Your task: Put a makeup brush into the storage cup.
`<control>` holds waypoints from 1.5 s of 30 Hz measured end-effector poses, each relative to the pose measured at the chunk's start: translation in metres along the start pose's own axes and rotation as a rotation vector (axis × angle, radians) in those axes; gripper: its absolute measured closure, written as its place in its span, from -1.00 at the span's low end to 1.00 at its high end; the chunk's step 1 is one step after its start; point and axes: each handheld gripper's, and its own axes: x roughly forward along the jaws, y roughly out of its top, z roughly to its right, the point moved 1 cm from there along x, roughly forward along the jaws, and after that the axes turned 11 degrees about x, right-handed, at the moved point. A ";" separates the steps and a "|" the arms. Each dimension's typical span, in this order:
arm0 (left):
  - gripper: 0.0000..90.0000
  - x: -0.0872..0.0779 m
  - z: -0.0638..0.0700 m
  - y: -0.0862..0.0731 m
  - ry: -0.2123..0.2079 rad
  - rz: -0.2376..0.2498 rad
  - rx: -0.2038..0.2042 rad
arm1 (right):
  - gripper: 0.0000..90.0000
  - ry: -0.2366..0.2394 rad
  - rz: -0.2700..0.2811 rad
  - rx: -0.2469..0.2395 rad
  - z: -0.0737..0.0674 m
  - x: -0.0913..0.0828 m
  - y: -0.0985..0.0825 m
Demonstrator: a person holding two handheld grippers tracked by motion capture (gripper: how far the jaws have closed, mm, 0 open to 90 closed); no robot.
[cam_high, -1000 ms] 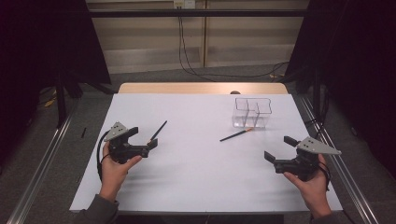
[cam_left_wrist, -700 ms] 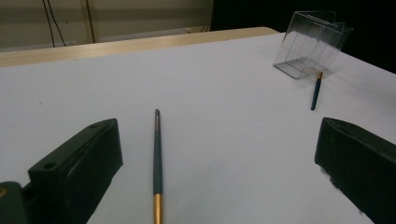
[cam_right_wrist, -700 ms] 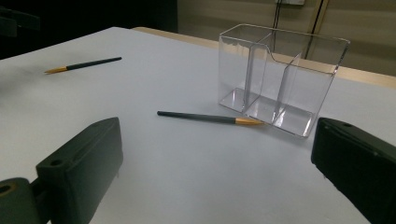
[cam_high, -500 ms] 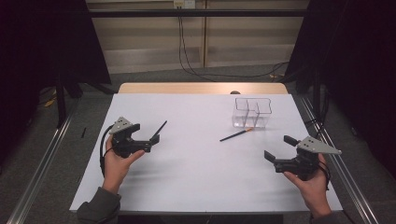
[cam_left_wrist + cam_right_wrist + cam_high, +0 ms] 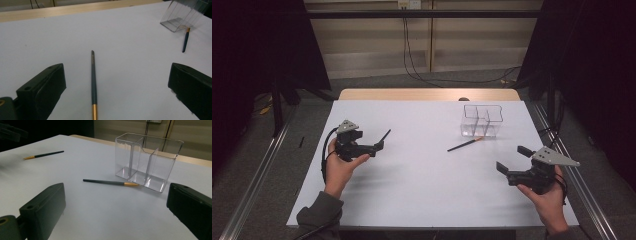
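Left gripper view: left tool (image 5: 117,92) spread wide, straddling near pencil (image 5: 93,82) on tabletop (image 5: 125,37); reaching step. Next: lowering, pinching shaft. Right tool (image 5: 512,160) spread, idling.

No legible text, label or number anywhere.

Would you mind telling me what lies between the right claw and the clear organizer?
A dark pencil with a gold end lies there, its gold end beside the clear organizer, ahead of the open right claw; the right gripper view shows it.
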 end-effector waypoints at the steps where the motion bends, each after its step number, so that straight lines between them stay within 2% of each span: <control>1: -0.98 0.001 -0.001 0.001 0.002 -0.015 -0.004 | -0.96 0.000 0.000 -0.002 0.000 0.000 0.000; 7: -0.98 0.004 -0.003 0.004 -0.003 -0.046 -0.004 | -0.96 0.001 -0.005 -0.002 0.000 0.000 -0.001; 12: -0.97 0.008 -0.008 0.007 -0.003 -0.119 0.004 | -0.96 -0.003 -0.002 -0.002 0.000 -0.001 -0.001; 16: -0.97 0.011 -0.009 0.008 -0.014 -0.135 -0.017 | -0.96 -0.003 -0.004 -0.001 0.000 -0.001 -0.001; 17: -0.97 0.012 -0.011 0.009 -0.022 -0.183 -0.003 | -0.96 -0.002 -0.004 -0.002 0.000 -0.001 -0.001; 19: -0.97 0.014 -0.011 0.009 -0.022 -0.188 -0.007 | -0.96 -0.002 -0.002 -0.003 0.001 -0.001 -0.001; 24: -0.97 0.017 -0.013 0.010 -0.029 -0.239 -0.029 | -0.96 -0.002 -0.006 -0.003 0.000 0.000 -0.001; 25: -0.97 0.017 -0.014 0.011 -0.028 -0.251 -0.020 | -0.96 -0.002 -0.006 -0.002 0.000 0.000 -0.001; 30: -0.95 0.019 -0.017 0.012 -0.038 -0.288 -0.034 | -0.96 0.000 -0.007 -0.002 0.000 0.000 -0.001; 32: -0.95 0.020 -0.018 0.013 -0.043 -0.314 -0.021 | -0.96 0.001 -0.009 -0.001 0.000 0.000 -0.001; 33: -0.95 0.022 -0.017 0.013 -0.034 -0.314 -0.032 | -0.96 0.000 -0.008 -0.003 0.000 0.000 -0.001; 35: -0.95 0.022 -0.019 0.013 -0.051 -0.334 -0.028 | -0.96 0.000 -0.008 -0.003 0.000 0.000 -0.001; 36: -0.95 0.024 -0.019 0.013 -0.041 -0.343 -0.031 | -0.96 0.000 -0.008 -0.003 0.000 0.000 -0.001; 39: -0.94 0.026 -0.021 0.013 -0.054 -0.378 -0.042 | -0.96 -0.001 -0.011 -0.002 0.000 0.000 -0.002; 44: -0.90 0.028 -0.021 0.014 -0.051 -0.401 -0.038 | -0.96 -0.001 -0.012 -0.003 0.000 0.000 -0.002; 45: -0.90 0.030 -0.022 0.015 -0.063 -0.418 -0.037 | -0.96 -0.001 -0.013 -0.003 0.000 0.000 -0.002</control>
